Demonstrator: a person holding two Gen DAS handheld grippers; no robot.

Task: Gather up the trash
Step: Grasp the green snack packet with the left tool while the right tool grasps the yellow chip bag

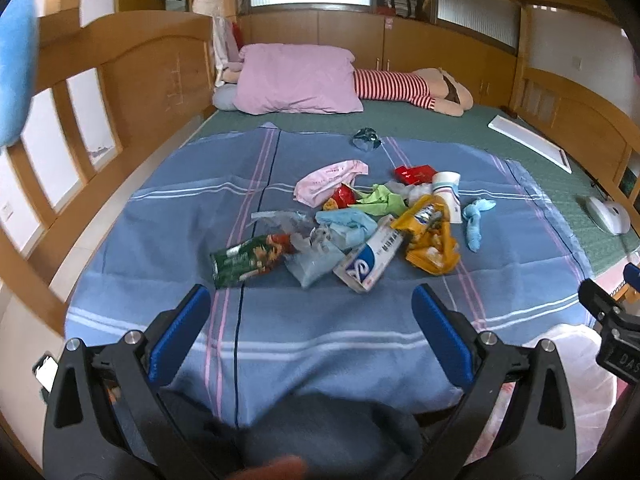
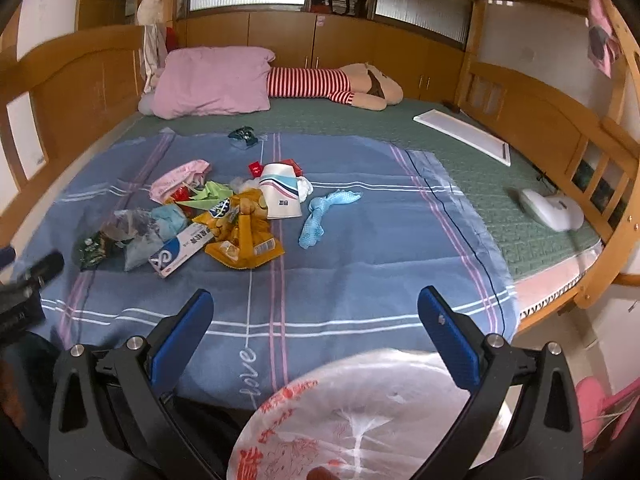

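Closest to the right wrist camera, a white plastic bag with red print bulges up beneath the right gripper, whose blue pads stand spread wide with nothing between them. The left gripper is likewise released and empty, hovering over the near edge of the blue striped blanket. The trash lies ahead in a loose heap at the blanket's middle: a green snack packet, a white-and-blue carton, a yellow wrapper, a paper cup and a pink pouch, with a blue rag just beside the heap and a dark crumpled wrapper lying apart, nearer the pink pillow. Nothing appears collected yet, so this looks like the approach. The next move probably calls for reaching to the nearest piece, the packet or carton, closing on it, and carrying it back to the bag.
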